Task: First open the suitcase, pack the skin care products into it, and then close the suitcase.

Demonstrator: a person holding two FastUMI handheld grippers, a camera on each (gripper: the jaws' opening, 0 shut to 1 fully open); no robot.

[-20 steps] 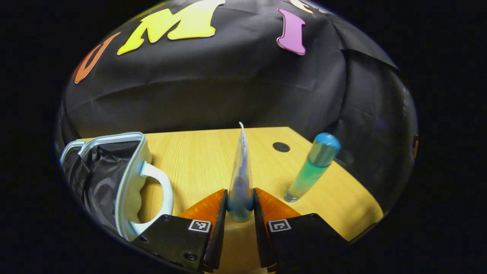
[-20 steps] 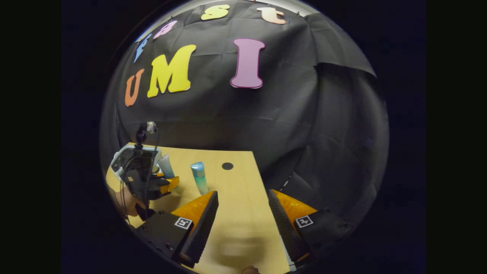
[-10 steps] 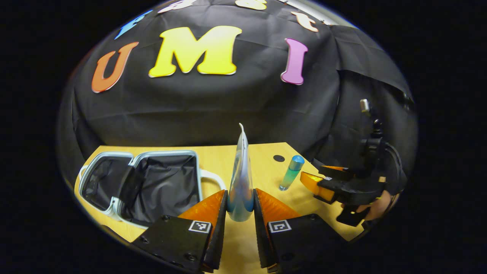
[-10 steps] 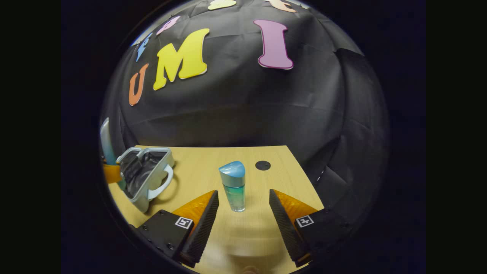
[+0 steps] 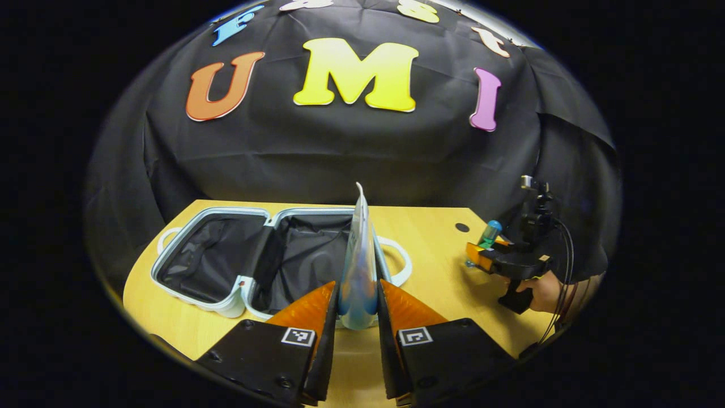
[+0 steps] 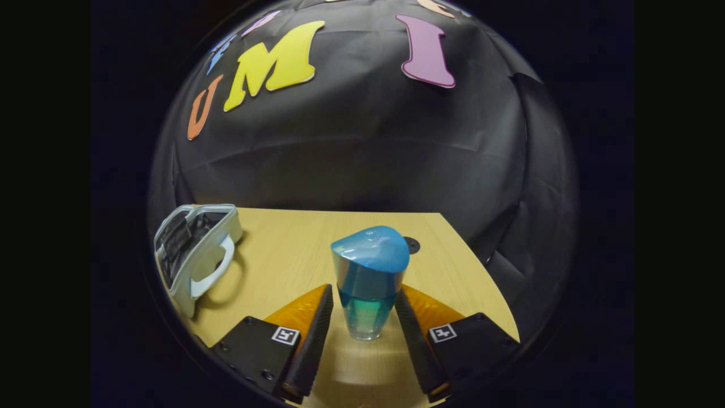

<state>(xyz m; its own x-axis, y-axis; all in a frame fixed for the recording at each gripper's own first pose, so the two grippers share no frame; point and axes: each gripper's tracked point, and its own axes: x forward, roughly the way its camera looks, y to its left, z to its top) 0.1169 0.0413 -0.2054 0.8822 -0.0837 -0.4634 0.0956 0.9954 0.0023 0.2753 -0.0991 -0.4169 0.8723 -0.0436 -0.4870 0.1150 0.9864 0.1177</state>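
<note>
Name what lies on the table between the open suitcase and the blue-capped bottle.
Only bare wooden table lies between the open pale-blue suitcase and the blue-capped clear bottle in the right gripper view; the suitcase's white handle faces that stretch.

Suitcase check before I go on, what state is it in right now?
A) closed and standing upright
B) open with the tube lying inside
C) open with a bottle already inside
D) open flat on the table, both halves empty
D: the suitcase lies open on the table, both dark-lined halves bare; the tube is pinched in the left gripper.
</note>
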